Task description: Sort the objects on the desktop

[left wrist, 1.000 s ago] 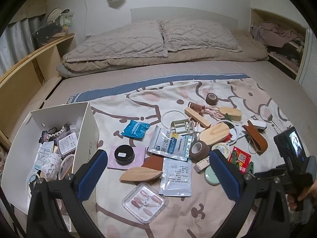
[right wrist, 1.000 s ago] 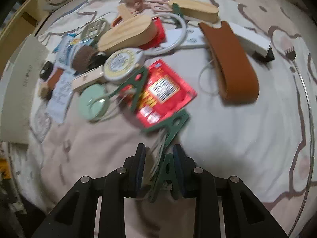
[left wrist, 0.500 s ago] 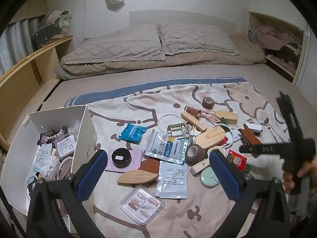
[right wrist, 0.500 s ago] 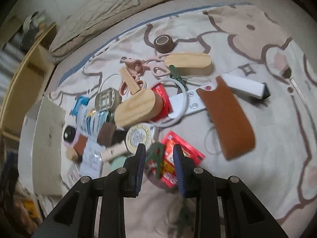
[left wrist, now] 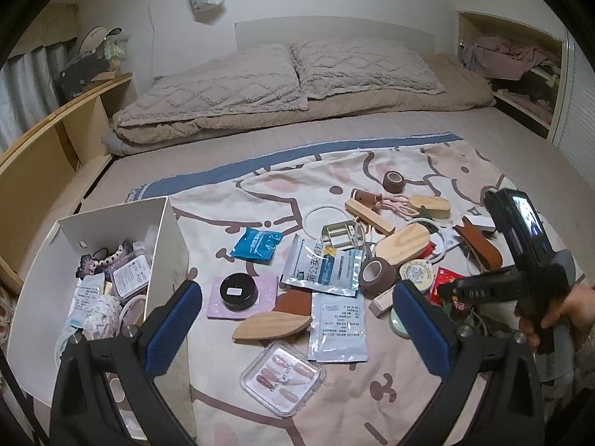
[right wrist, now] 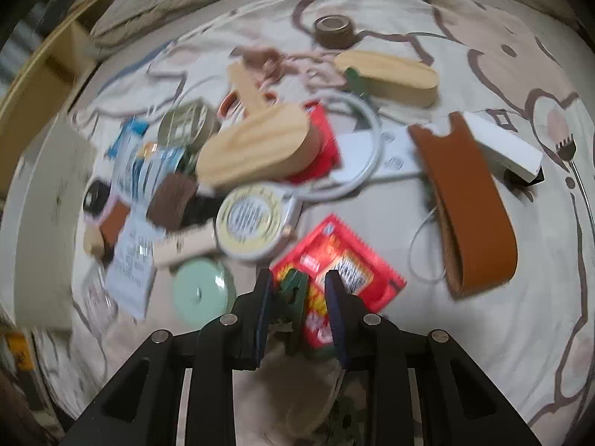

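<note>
Small objects lie scattered on a cartoon-print blanket point(left wrist: 372, 401) on a bed. My right gripper point(right wrist: 297, 290) is shut on a green clip point(right wrist: 293, 290), held above a red packet point(right wrist: 346, 260); the right wrist view is blurred. It also shows at the right of the left wrist view point(left wrist: 446, 293). My left gripper point(left wrist: 297, 319) is open and empty, held above a wooden leaf shape point(left wrist: 271, 325) and a clear nail-tip case point(left wrist: 281, 373). A white box point(left wrist: 167, 245) with sorted items stands at the left.
Brown tape rolls point(left wrist: 377, 273), wooden blocks point(left wrist: 403, 241), a brown leather case point(right wrist: 468, 200), a round tin point(right wrist: 249, 219), a mint disc point(right wrist: 200, 290), foil packets point(left wrist: 321, 269) and a black jar point(left wrist: 238, 290) lie mid-blanket. Pillows point(left wrist: 290, 74) lie at the back, wooden shelving point(left wrist: 48, 137) at the left.
My right gripper has lifted the green clip off the blanket, swung up, then come back down over the red packet. The left gripper has pulled back slightly.
</note>
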